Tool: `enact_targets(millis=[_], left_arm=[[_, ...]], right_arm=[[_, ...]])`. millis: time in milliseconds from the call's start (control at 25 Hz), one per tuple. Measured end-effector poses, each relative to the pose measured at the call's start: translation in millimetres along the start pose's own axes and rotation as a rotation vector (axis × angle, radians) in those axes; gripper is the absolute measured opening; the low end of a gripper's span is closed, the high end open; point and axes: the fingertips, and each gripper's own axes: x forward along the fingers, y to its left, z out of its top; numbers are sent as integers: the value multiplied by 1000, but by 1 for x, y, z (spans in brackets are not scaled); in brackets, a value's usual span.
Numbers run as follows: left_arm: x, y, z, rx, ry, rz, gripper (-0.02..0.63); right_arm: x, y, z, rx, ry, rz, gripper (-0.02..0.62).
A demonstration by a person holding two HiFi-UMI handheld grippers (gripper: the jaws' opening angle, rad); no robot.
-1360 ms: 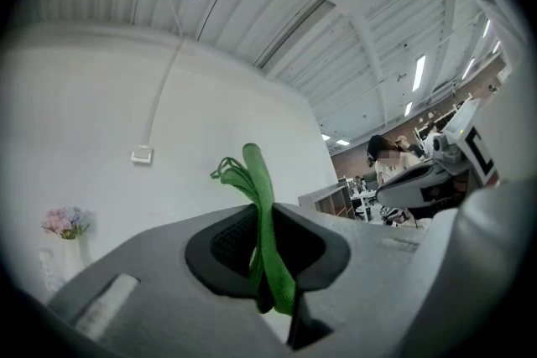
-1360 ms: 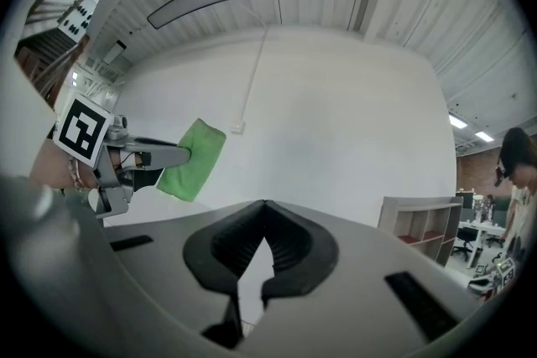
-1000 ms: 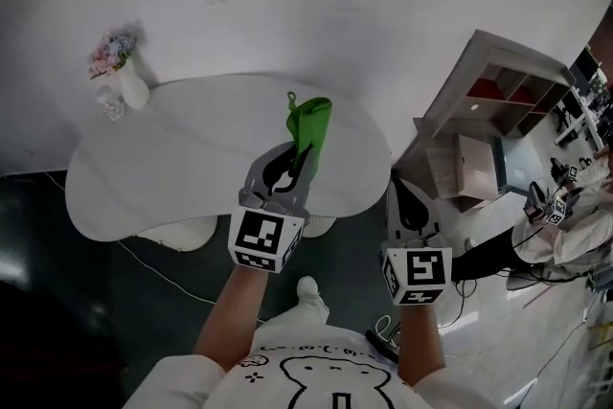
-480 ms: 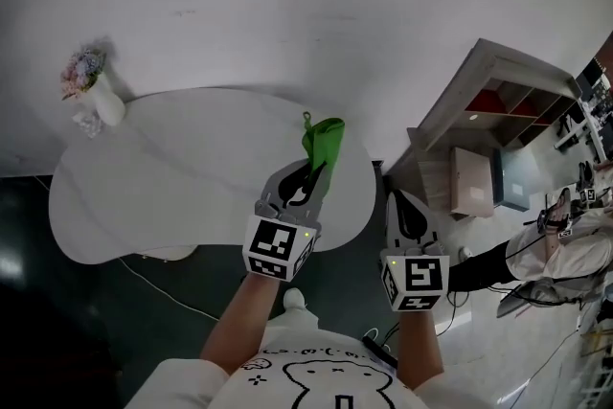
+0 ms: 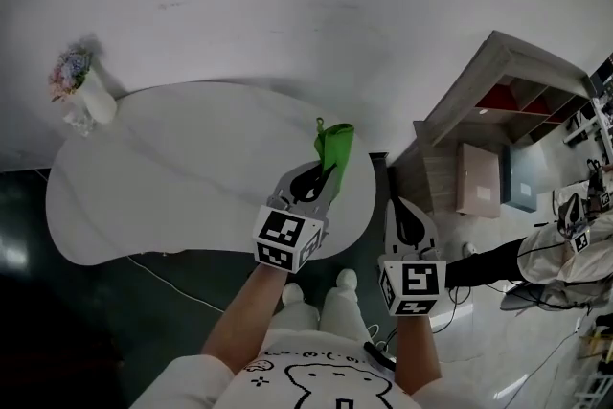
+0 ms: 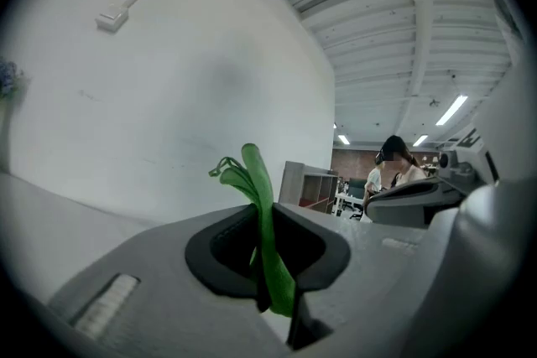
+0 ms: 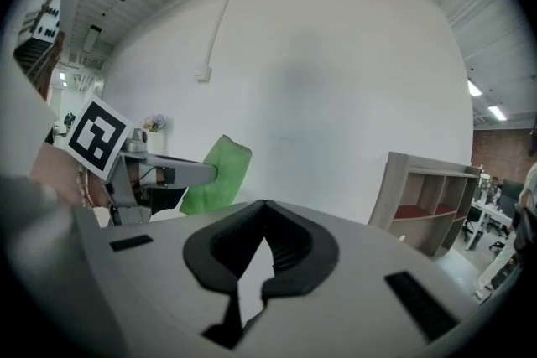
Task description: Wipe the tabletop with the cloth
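Now your left tongs (image 5: pixel 324 177) are clamped on the green cloth (image 5: pixel 334 147). The cloth is pinched into a narrow fold between the jaws and sticks out past their tips. From the head view, the cloth sits over the right end of the white desk (image 5: pixel 172 177), close to its far edge. Whether it touches the surface cannot be told. Your right tongs (image 5: pixel 404 206) are beside the desk's right edge, off its surface, with the jaws closed together and nothing between them. At the desk's far left corner stands a white vase (image 5: pixel 94 105) holding small flowers. A wooden shelf unit (image 5: pixel 498 101) stands against the pale wall (image 5: pixel 335 14) to the right, apart from the desk.
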Motion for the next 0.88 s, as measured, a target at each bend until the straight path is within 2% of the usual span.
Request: enact_targets(millis=[520, 880], left_arm=[[97, 20, -66, -44, 224, 75, 54], [153, 36, -123, -86, 432, 135, 54]], right_arm=[[75, -24, -14, 15, 64, 161, -2], [120, -52, -30, 40, 135, 198, -2]])
